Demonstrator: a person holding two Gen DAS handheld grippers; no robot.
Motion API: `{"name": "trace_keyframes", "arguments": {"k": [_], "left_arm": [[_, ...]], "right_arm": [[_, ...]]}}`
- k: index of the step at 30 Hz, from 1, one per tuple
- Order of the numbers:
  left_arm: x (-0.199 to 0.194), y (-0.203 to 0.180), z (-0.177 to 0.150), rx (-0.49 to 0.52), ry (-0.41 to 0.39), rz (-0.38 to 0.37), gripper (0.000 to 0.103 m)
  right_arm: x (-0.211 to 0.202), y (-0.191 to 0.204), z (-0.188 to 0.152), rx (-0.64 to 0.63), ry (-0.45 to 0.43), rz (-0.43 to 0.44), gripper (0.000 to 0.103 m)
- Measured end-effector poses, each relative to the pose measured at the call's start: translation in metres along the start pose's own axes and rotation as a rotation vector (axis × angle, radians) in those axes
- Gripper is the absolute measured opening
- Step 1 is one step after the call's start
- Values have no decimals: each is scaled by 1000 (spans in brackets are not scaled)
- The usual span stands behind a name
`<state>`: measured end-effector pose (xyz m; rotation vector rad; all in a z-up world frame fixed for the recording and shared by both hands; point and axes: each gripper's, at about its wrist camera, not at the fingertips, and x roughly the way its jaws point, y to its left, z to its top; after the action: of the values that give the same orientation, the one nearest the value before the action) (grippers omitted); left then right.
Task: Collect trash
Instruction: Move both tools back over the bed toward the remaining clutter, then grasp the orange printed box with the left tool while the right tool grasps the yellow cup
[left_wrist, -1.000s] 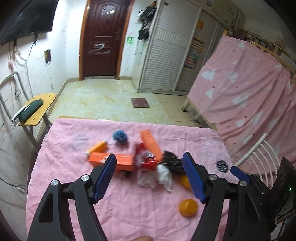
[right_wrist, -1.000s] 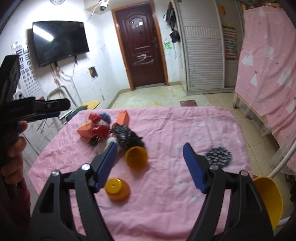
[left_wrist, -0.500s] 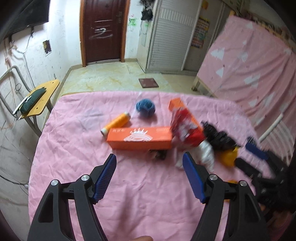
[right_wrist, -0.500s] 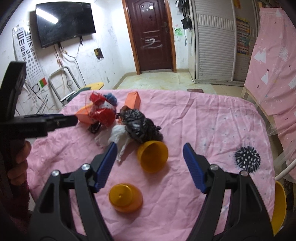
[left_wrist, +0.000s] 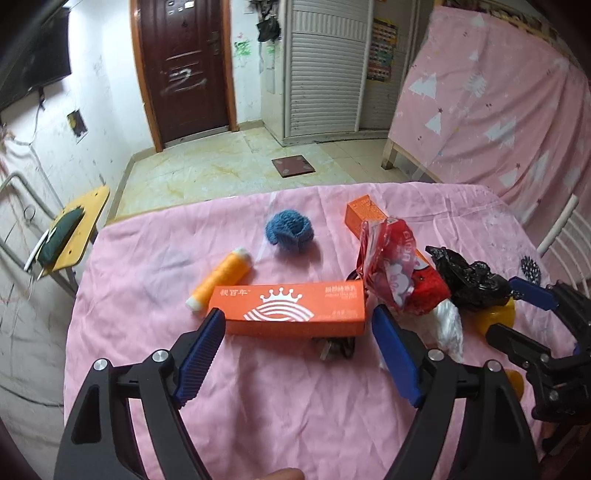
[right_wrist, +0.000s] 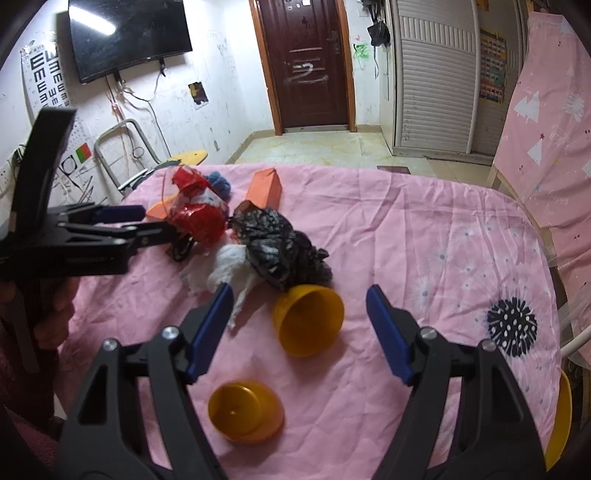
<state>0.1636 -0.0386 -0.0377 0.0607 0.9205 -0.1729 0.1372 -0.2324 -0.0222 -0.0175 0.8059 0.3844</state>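
We hold both the left gripper (left_wrist: 297, 334) and right gripper (right_wrist: 299, 317) spread wide and empty, lining up on the orange box (left_wrist: 291, 308) and yellow cup (right_wrist: 308, 319)

Two orange boxes (left_wrist: 295, 308), two yellow cups (right_wrist: 308, 319)

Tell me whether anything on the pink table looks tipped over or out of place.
One yellow plastic cup lies on its side, mouth open toward the camera, against the crumpled black plastic bag. A second yellow cup sits upside down nearer the right gripper.
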Motion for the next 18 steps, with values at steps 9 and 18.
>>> {"name": "trace_keyframes", "arguments": {"k": [9, 18], "left_arm": [[19, 0, 3, -6, 50, -67, 40], [10, 5, -3, -35, 24, -82, 24]], "right_arm": [[8, 4, 3, -15, 20, 4, 71], [10, 17, 1, -64, 33, -9, 40]]}}
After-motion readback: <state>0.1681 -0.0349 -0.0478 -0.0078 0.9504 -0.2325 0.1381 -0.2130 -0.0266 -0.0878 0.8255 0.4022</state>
